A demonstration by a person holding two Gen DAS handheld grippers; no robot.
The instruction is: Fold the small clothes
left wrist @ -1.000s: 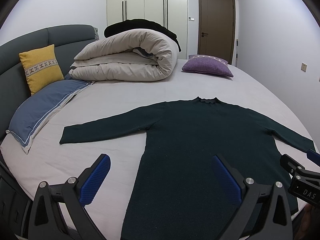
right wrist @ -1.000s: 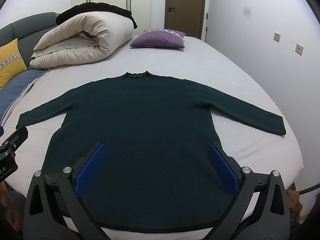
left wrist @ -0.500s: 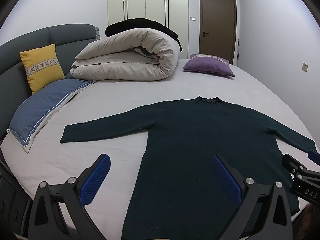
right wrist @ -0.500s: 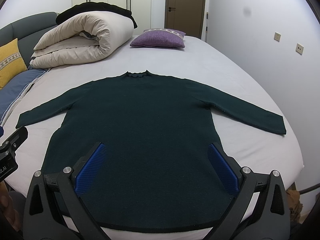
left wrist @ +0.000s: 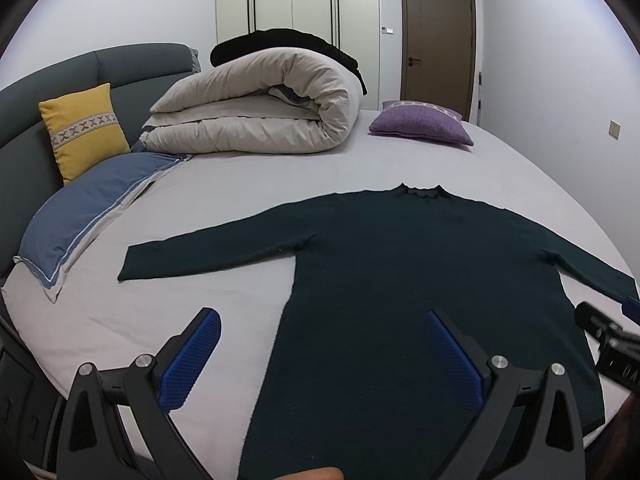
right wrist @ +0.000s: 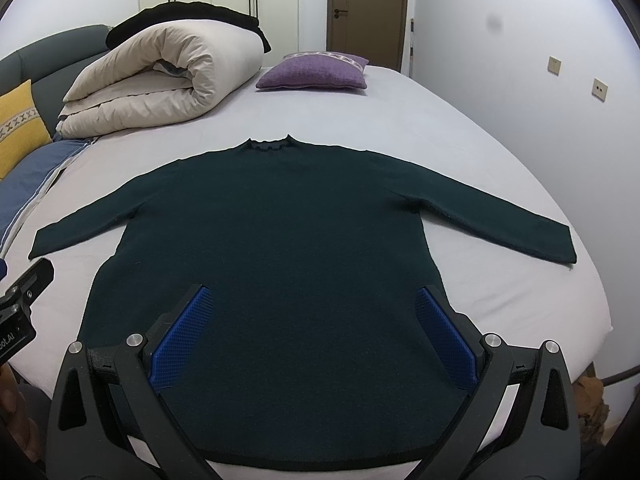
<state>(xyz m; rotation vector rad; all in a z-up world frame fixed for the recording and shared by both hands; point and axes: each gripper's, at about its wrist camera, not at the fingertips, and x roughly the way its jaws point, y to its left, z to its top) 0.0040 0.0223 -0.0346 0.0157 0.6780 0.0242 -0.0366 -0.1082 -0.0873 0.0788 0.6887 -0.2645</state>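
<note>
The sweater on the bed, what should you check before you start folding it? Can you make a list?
1. Sweater lies flat, front smooth: ok.
2. Both sleeves spread out to the sides, not tucked under: ok.
3. Left gripper open and empty: ok.
4. Right gripper open and empty: ok.
5. Nothing lying on the sweater; the rolled duvet and purple pillow sit apart from it, farther up the bed: ok.
6. Hem fully on the bed: cannot tell, the grippers hide part of the near edge.
</note>
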